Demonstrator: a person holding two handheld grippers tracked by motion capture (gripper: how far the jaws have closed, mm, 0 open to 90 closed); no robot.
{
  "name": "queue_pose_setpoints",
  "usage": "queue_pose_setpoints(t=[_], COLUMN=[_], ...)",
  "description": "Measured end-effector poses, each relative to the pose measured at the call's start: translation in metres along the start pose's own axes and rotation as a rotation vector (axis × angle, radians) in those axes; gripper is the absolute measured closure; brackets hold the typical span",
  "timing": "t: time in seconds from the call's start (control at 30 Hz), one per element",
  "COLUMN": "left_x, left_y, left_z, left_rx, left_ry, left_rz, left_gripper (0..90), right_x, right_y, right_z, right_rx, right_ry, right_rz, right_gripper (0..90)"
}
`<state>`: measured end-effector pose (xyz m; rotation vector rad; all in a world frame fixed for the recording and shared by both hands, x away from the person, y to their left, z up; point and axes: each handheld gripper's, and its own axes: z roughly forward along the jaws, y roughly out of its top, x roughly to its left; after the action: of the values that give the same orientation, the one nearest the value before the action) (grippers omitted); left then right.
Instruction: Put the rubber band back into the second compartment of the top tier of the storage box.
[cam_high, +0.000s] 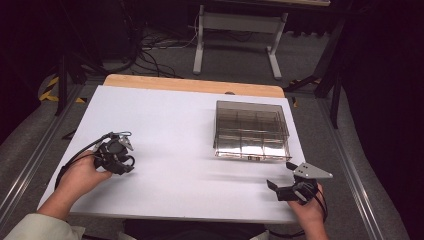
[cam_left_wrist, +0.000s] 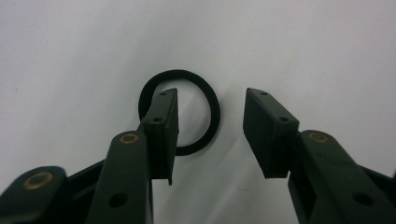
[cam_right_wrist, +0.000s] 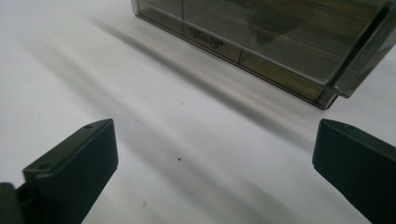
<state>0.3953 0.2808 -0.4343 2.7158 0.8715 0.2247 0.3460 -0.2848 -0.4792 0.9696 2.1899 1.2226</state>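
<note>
A black rubber ring (cam_left_wrist: 180, 74) lies flat on the white table (cam_high: 170, 125). My left gripper (cam_left_wrist: 212, 93) points down over it at the table's left, held in the person's left hand (cam_high: 80, 177). One jaw tip stands inside the ring and the other outside its rim, so one side of the ring lies between the pads. The pads are apart and do not press on it. In the high view the left gripper (cam_high: 120, 161) hides the ring. At the front right, my right gripper (cam_high: 281, 175) stands wide open over bare table, with nothing between its jaws (cam_right_wrist: 212, 128).
A clear smoky plastic box (cam_high: 250, 155) with several compartments sits on the right half of the table, just beyond the right gripper; its near wall (cam_right_wrist: 261, 60) faces the jaws. A wooden strip (cam_high: 195, 84) edges the far side of the table.
</note>
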Motion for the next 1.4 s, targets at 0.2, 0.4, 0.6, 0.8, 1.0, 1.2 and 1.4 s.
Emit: queue_pose_setpoints(t=[0.2, 0.4, 0.6, 0.8, 1.0, 1.2, 1.4], left_x=[-0.001, -0.004, -0.003, -0.005, -0.007, -0.009, -0.013], left_y=[0.001, 0.003, 0.004, 0.004, 0.005, 0.006, 0.007], left_z=[0.003, 0.005, 0.006, 0.004, -0.01, -0.03, -0.045], left_rx=[0.023, 0.032, 0.039, 0.031, -0.04, -0.171, -0.301], left_ry=[0.0, 0.014, 0.019, 0.038, 0.043, 0.019, 0.0], left_rz=[0.011, 0.027, 0.037, 0.041, 0.042, 0.024, 0.02], left_gripper=[68.5, 81.7, 86.1, 87.3, 87.5, 87.6, 87.6], right_x=[0.0, 0.0, 0.0, 0.0, 0.0, 0.0, 0.0], right_y=[0.0, 0.0, 0.0, 0.0, 0.0, 0.0, 0.0], right_z=[0.0, 0.0, 0.0, 0.0, 0.0, 0.0, 0.0], right_rx=[0.0, 0.0, 0.0, -0.001, 0.0, -0.001, 0.001], right_ry=[0.0, 0.001, 0.002, 0.002, 0.002, 0.002, 0.001], right_rz=[0.001, 0.001, 0.001, 0.002, 0.001, 0.001, -0.001], right_gripper=[0.8, 0.8, 0.8, 0.8, 0.8, 0.8, 0.8])
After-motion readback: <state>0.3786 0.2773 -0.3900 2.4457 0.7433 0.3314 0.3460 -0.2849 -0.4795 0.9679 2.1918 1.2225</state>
